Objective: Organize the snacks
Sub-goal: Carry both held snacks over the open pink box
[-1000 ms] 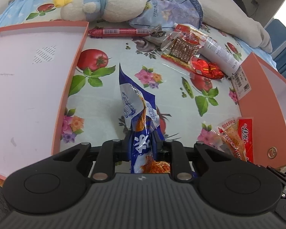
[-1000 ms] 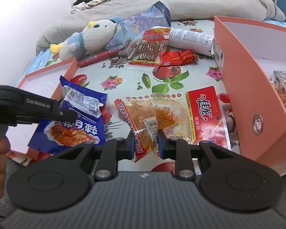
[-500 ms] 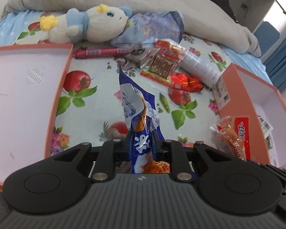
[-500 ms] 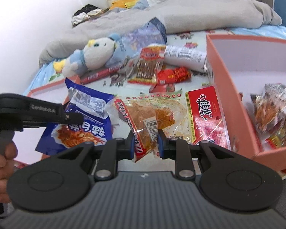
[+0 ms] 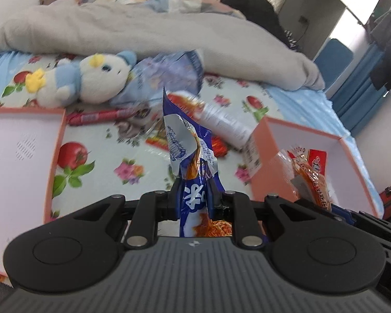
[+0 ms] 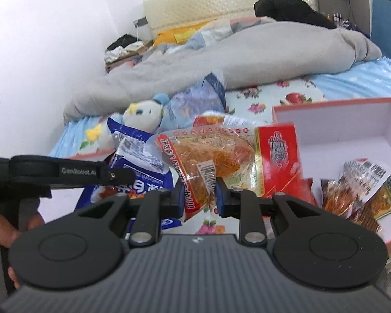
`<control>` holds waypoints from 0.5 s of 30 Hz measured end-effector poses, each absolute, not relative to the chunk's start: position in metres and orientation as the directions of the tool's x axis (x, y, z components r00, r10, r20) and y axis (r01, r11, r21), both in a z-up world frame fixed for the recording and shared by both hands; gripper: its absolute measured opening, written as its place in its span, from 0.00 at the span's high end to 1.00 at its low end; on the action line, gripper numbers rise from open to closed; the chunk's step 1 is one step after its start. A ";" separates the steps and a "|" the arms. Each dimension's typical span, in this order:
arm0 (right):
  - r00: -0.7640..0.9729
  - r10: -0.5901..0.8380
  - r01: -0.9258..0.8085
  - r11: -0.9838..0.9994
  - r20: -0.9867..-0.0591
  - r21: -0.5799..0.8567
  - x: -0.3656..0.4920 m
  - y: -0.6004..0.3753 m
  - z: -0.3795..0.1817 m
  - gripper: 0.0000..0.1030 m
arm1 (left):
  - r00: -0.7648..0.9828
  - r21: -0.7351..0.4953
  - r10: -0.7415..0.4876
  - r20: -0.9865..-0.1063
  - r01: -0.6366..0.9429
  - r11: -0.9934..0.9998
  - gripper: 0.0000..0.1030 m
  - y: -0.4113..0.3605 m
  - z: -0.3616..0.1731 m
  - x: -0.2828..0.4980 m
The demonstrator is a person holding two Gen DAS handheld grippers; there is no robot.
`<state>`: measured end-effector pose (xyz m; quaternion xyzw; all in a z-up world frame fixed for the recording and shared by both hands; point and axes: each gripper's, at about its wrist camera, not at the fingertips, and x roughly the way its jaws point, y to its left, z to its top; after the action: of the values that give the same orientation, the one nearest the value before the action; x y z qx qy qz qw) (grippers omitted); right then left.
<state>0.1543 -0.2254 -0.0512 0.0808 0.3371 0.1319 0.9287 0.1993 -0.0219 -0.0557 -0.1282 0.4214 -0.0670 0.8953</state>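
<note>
Snacks ride high in both tongs: your left tongs (image 5: 194, 198) pinch the blue packet (image 5: 189, 151) tight, your right tongs (image 6: 198, 195) clamp the clear orange packet (image 6: 208, 156). Both dangle loosely and could snag the right box (image 6: 336, 109) rim at right; the box floor behind offers room.

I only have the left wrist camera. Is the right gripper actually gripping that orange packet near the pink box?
Observer: Yes. The right gripper is shut on the orange packet, just below its barcode.
Operator: Anything in that box already?
Observer: Clear snack packets lie in the near corner of the pink box.
Operator: Where's my blue packet from there?
Observer: The blue packet hangs left of the orange one, outside the box.
</note>
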 end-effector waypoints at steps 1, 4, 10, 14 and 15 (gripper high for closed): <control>0.742 0.294 -0.187 0.954 -0.603 0.235 0.155 -0.227 -0.047 0.75 | 0.641 -0.285 -0.231 -0.732 0.020 0.958 0.79 -0.023 -0.051 0.200; 0.753 0.289 -0.183 0.955 -0.591 0.234 0.157 -0.231 -0.035 0.75 | 0.657 -0.285 -0.246 -0.713 0.050 0.957 0.79 -0.028 -0.035 0.202; 0.786 0.278 -0.183 0.958 -0.553 0.222 0.161 -0.239 -0.011 0.75 | 0.688 -0.267 -0.256 -0.679 0.093 0.959 0.79 -0.037 -0.007 0.210; 0.803 0.268 -0.186 0.961 -0.532 0.204 0.165 -0.246 -0.001 0.75 | 0.698 -0.261 -0.260 -0.667 0.108 0.959 0.79 -0.046 0.002 0.218; 0.805 0.263 -0.181 0.962 -0.532 0.202 0.167 -0.247 0.000 0.75 | 0.698 -0.260 -0.261 -0.666 0.111 0.959 0.79 -0.050 0.004 0.220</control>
<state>0.1674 -0.2474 -0.0003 0.0709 0.2897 0.1173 0.9472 0.2199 -0.0497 0.0038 -0.1004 0.3748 -0.1015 0.9161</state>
